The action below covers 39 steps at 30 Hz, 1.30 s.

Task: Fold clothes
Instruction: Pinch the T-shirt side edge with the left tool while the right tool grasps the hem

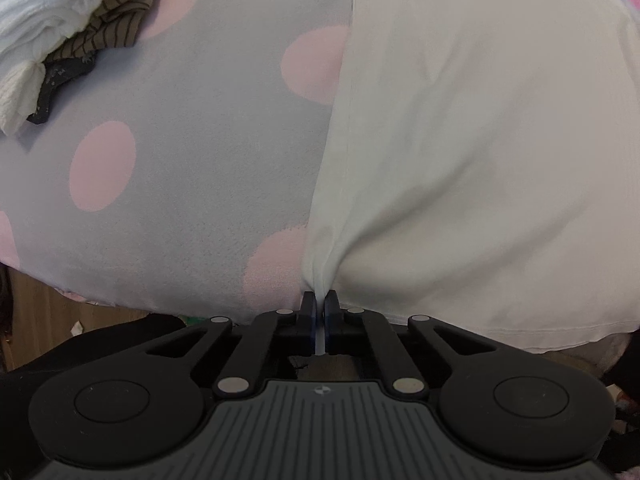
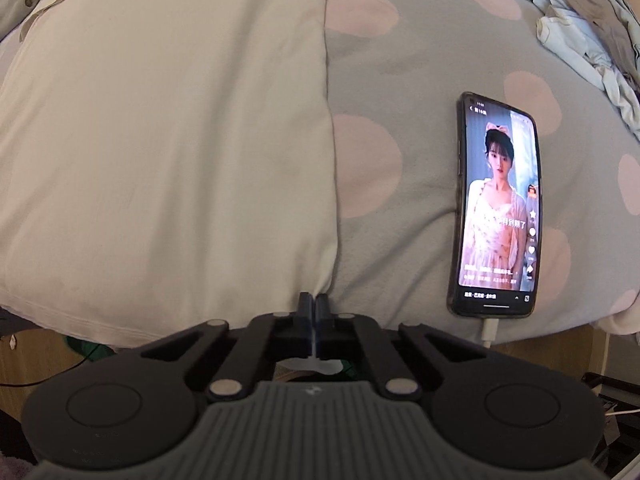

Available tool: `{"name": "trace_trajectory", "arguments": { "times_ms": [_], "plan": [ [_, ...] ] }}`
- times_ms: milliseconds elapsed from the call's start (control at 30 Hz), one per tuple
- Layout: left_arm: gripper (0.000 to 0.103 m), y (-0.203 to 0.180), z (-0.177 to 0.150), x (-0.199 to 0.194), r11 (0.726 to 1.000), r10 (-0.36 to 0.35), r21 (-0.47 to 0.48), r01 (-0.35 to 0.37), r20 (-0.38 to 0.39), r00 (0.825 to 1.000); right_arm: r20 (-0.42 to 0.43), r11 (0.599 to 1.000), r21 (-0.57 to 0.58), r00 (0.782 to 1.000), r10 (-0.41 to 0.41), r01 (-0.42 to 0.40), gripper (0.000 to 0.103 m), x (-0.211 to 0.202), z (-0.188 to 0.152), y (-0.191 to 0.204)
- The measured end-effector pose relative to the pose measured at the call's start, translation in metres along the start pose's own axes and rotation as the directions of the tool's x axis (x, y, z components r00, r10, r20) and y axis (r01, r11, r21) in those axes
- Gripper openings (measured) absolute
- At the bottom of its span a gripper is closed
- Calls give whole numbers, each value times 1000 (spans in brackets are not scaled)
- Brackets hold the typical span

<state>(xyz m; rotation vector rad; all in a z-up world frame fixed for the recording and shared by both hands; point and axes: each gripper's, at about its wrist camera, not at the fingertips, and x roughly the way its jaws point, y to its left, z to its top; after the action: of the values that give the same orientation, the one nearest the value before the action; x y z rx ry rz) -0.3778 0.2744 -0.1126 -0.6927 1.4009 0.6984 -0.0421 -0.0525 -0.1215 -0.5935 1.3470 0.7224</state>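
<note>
Pinching the white garment (image 1: 480, 140) at both near corners, spread flat on the dotted bedsheet (image 1: 200, 140).
Left gripper (image 1: 319, 304) and right gripper (image 2: 315, 304) are each pressed together on the garment's smooth, pale hem at the bed's near edge. Beside the garment, a lit phone (image 2: 498, 208) lies charging on the grey, pink-spotted sheet; crumpled clothes (image 1: 80, 20) sit at the far left, wooden floor (image 1: 36, 312) below.
</note>
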Motion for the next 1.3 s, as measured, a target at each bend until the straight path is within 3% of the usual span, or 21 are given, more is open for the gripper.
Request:
{"name": "trace_trajectory", "arguments": {
  "times_ms": [133, 333, 500, 667, 967, 1067, 1100, 1300],
  "plan": [
    [1, 19, 15, -25, 997, -82, 21, 81, 54, 995, 14, 1000, -23, 1000, 5, -5, 1, -41, 0, -4],
    [1, 19, 11, -74, 983, -180, 43, 177, 99, 979, 34, 998, -65, 999, -7, 10, 0, -98, 1, -8],
    [1, 18, 10, -61, 991, -125, 52, 123, 24, 992, -66, 995, -91, 997, -36, 29, 0, -55, -2, -3],
    [1, 16, 17, -8, 996, -25, 80, 33, -96, 995, -175, 993, -115, 983, -59, 39, 0, -6, -6, 2],
    [3, -7, 29, 47, 981, 99, 184, -60, -207, 973, -219, 968, -223, 961, -167, 118, 1, 38, -7, 22],
    [8, -4, 31, 56, 982, 119, 175, -76, -254, 960, -228, 967, -214, 956, -186, 137, 8, 39, -6, 20],
    [9, -3, 32, 57, 983, 121, 168, -78, -265, 957, -225, 969, -205, 957, -185, 139, 15, 37, -5, 18],
    [12, 0, 40, 10, 993, 55, 117, -34, -182, 982, -165, 983, -140, 976, -140, 118, 23, 6, 11, 7]
  ]
}}
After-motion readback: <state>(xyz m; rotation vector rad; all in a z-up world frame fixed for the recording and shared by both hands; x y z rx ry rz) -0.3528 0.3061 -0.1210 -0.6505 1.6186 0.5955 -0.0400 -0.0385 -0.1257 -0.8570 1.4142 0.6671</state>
